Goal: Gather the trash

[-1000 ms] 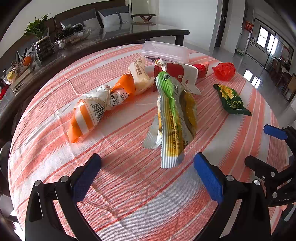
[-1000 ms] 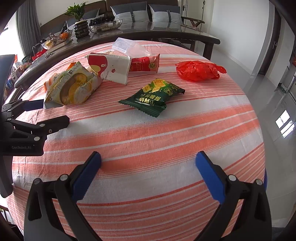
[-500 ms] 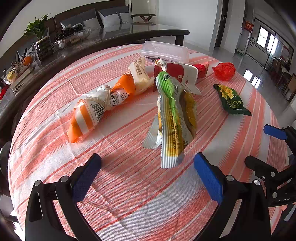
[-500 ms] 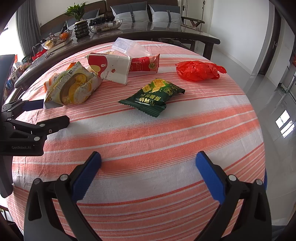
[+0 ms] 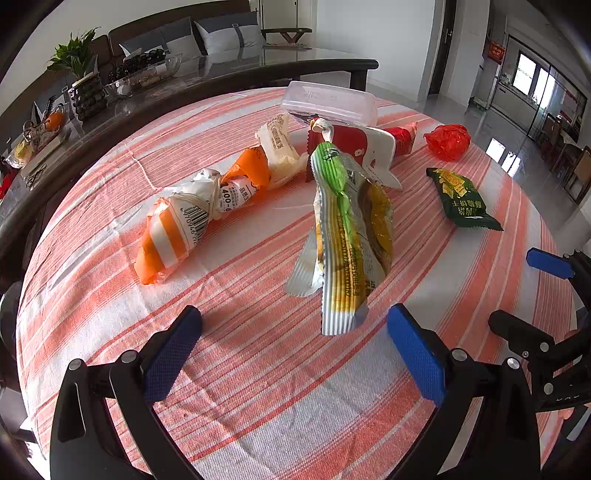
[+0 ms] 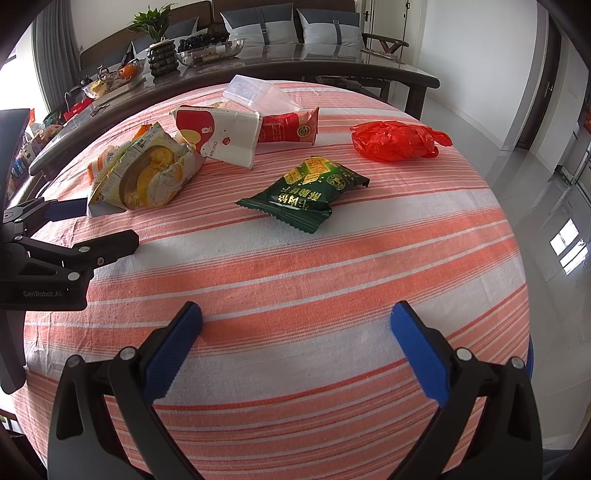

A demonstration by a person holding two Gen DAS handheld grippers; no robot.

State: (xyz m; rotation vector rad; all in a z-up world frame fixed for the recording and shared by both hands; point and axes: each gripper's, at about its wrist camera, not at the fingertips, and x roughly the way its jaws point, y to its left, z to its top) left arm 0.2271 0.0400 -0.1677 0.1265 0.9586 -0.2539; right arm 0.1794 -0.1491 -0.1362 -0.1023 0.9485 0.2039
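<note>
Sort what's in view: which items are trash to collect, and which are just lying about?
Trash: orange wrapper, yellow-green packet, red-white pouch, red packet, green packet, red bag, clear box.

Lying about: potted plant, fruit bowl, cushions.

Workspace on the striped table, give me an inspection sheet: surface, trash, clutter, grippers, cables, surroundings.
Surface: orange-and-white striped tablecloth, lying flat.
Job's things: dark green cracker packet; crumpled red plastic bag; yellow-green snack wrapper; red-and-white carton; small red packet; twisted orange-and-white wrapper; clear plastic box. All loose on the cloth.
Clutter: nothing seen beyond the trash.
Grippers: left gripper and right gripper both open with nothing between the blue-padded fingers, above the near cloth.
Cables: nothing seen.
Surroundings: dark glass-topped table behind, with a potted plant and bowls; grey cushions; glossy floor on the right.
</note>
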